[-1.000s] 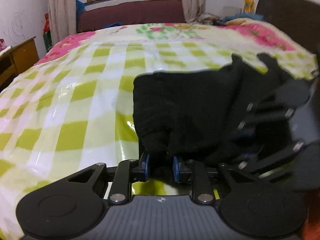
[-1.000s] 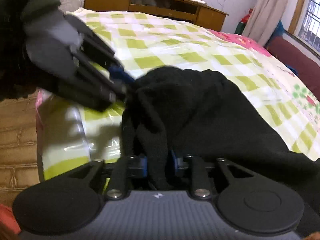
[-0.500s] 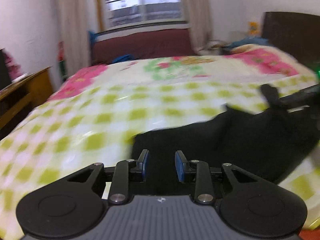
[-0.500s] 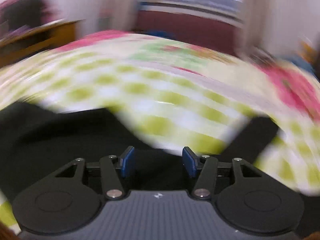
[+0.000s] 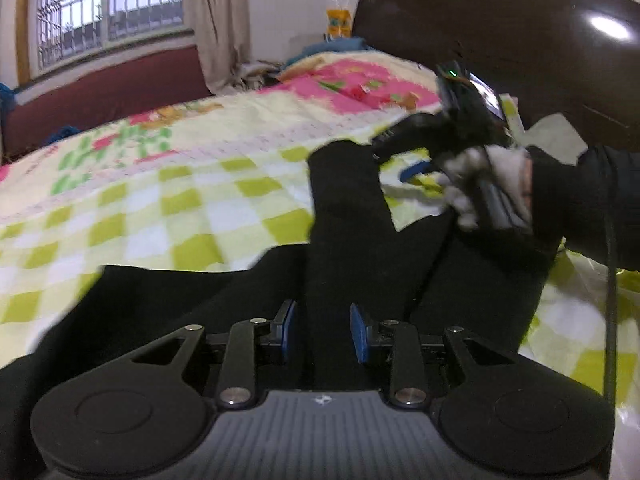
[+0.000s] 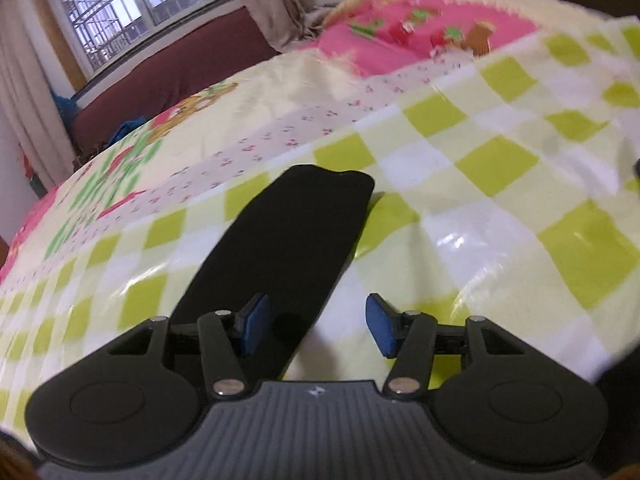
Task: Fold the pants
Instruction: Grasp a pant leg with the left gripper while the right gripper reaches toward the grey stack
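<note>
The black pants (image 5: pixel 344 248) lie spread on the checked bedspread (image 5: pixel 192 208), one leg (image 6: pixel 296 232) running lengthwise away toward the headboard (image 5: pixel 500 40) end. The left gripper (image 5: pixel 322 332) hovers with fingers spread over the pants' body. The right gripper (image 6: pixel 316 326), also spread and holding nothing, sits nearer that leg's cuff, so it looks the likelier one to take it.

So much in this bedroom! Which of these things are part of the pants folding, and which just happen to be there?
Part of the job:
- black pants
- left hand-held gripper, open over the pants
- right hand-held gripper, open
- checked bedspread the pants lie on

Just lying about:
- headboard
- curtain
- window
- blue clothes
</note>
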